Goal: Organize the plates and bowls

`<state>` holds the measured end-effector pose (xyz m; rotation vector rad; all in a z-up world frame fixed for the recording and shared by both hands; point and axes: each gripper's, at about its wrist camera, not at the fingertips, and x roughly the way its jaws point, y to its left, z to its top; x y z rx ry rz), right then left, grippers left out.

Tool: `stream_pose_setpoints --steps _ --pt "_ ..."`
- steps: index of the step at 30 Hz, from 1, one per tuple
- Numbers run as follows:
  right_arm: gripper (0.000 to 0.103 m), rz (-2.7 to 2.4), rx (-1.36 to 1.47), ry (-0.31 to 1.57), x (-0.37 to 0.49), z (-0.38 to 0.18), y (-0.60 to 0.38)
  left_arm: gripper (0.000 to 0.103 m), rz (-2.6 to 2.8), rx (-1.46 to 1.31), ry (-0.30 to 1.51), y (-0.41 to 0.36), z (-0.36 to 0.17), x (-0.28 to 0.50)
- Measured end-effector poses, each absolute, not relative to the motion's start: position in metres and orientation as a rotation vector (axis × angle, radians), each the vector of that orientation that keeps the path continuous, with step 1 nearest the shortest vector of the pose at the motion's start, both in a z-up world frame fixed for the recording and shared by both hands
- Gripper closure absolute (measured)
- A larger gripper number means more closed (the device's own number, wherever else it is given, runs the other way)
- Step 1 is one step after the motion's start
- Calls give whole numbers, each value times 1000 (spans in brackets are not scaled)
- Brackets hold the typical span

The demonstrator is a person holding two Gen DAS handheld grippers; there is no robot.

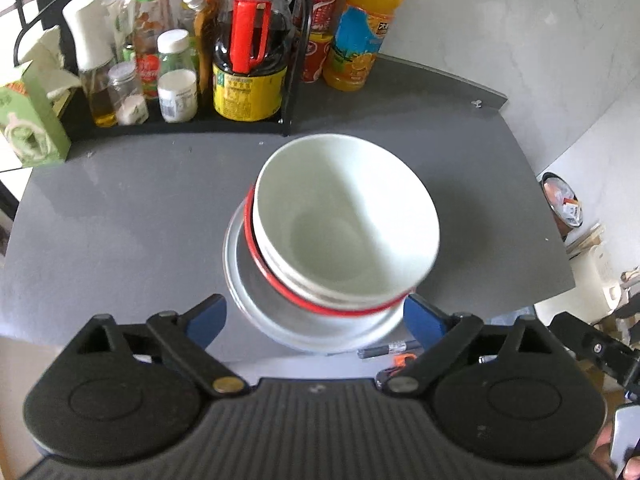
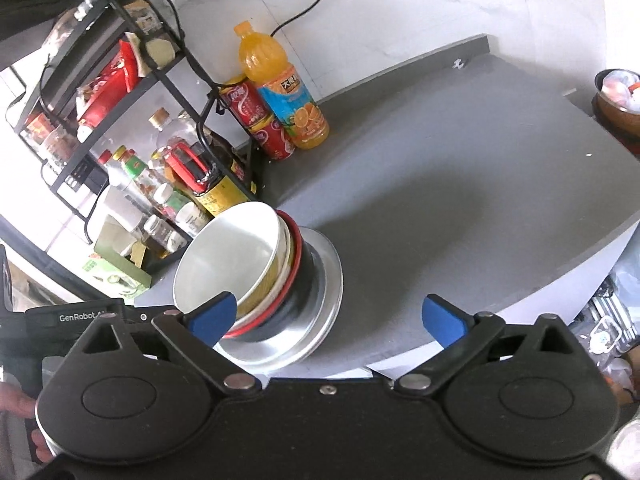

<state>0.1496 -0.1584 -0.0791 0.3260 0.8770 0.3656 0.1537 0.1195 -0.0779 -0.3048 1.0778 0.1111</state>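
Note:
A stack stands on the grey table (image 1: 120, 220): a white bowl (image 1: 344, 220) on top, a red-rimmed bowl (image 1: 280, 286) under it, and a metal plate (image 1: 264, 300) at the bottom. My left gripper (image 1: 316, 320) hovers over the stack's near edge, open, its blue pads wide on either side of the plate without touching. In the right wrist view the same white bowl (image 2: 228, 256), the red-rimmed bowl (image 2: 294, 276) and the plate (image 2: 324, 304) lie to the left. My right gripper (image 2: 330, 320) is open, with its left pad in front of the bowls and nothing between the jaws.
A black rack (image 1: 180, 128) with several bottles and jars stands at the back left. An orange juice bottle (image 1: 360, 32) and red cans (image 1: 316, 56) stand beside it. A green tissue box (image 1: 28, 120) sits at the far left. A pen (image 1: 388, 348) lies near the table's front edge.

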Motion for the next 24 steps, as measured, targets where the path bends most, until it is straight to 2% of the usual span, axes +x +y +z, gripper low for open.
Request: stream_pose_setpoints --steps 7,12,24 --pt "0 329 310 810 121 -58 -173 8 136 -284 1032 110 -62 122" --pt "0 306 303 764 103 -44 -183 1 119 -281 1004 99 -52 103" --pt "0 245 274 724 63 -29 -200 0 97 -266 946 85 -25 62"
